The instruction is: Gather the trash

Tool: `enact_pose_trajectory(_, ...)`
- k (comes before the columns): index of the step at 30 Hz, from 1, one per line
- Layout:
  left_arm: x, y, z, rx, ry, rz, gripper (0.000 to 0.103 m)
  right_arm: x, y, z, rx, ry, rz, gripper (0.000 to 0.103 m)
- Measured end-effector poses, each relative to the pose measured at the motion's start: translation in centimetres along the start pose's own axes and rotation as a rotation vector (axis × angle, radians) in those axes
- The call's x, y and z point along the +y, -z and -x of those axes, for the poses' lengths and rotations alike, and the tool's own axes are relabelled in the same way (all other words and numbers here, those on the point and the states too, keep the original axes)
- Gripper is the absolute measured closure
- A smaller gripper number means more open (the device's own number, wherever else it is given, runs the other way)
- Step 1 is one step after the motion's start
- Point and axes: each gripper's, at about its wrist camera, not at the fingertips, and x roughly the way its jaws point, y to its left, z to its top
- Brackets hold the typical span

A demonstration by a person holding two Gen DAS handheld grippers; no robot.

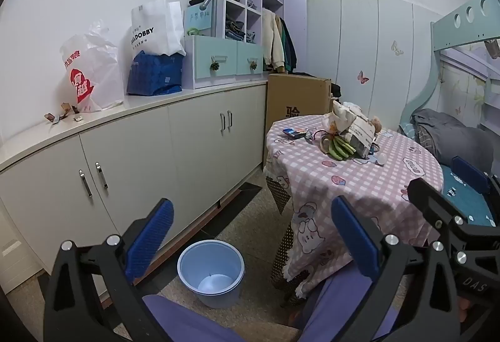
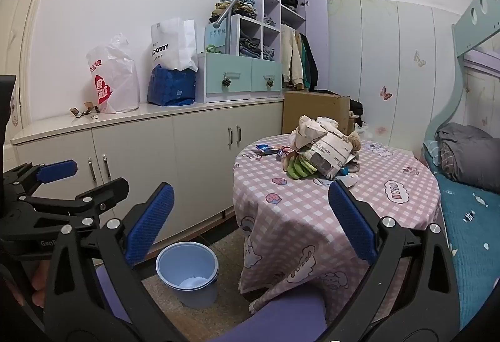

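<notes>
both claws are spread wide apart and hold nothing. my left claw (image 1: 251, 237) hangs low in the air, its black arms ending in blue ribbed pads, and between them i see the floor and my lap in purple trousers (image 1: 337, 304). my right claw (image 2: 250, 223) hangs just beside it, at about the same height, with its jaws equally wide.

a round pale blue plastic bin (image 1: 211, 273) stands upright on the speckled floor, between a long run of cream cupboards (image 1: 131, 160) and a round surface draped in a pink checked cloth with cartoon prints (image 1: 353, 182). inside the bin a white patch shows at the bottom; i cannot tell what it is.

on the round surface, toward its far side, lies a heap: a crumpled newspaper bundle (image 2: 325, 151), a pair of green gloves (image 2: 297, 168) touching its near left edge, a small blue packet (image 2: 265, 148) a little to the left, and a small white round object (image 1: 382, 158) just right of the heap.

on the cream surface above the cupboards, near its left end, sit a few small brown and white scraps of wrapper (image 1: 62, 115). just right of them stands a white plastic bag with red print (image 1: 90, 70), then a blue bag (image 1: 154, 71) with a white paper bag (image 1: 156, 29) upright behind it.

a bed with a teal cover (image 2: 472, 217) lies to the right of the round surface.
</notes>
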Motion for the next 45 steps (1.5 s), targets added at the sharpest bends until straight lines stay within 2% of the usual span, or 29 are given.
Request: enact_pose_trajectory(45,0.02,-0.23,0.49,-0.014,0.005,-0.006,0.004,0.19,0.18,-0.39,0.002,-0.009,-0.008,0.006)
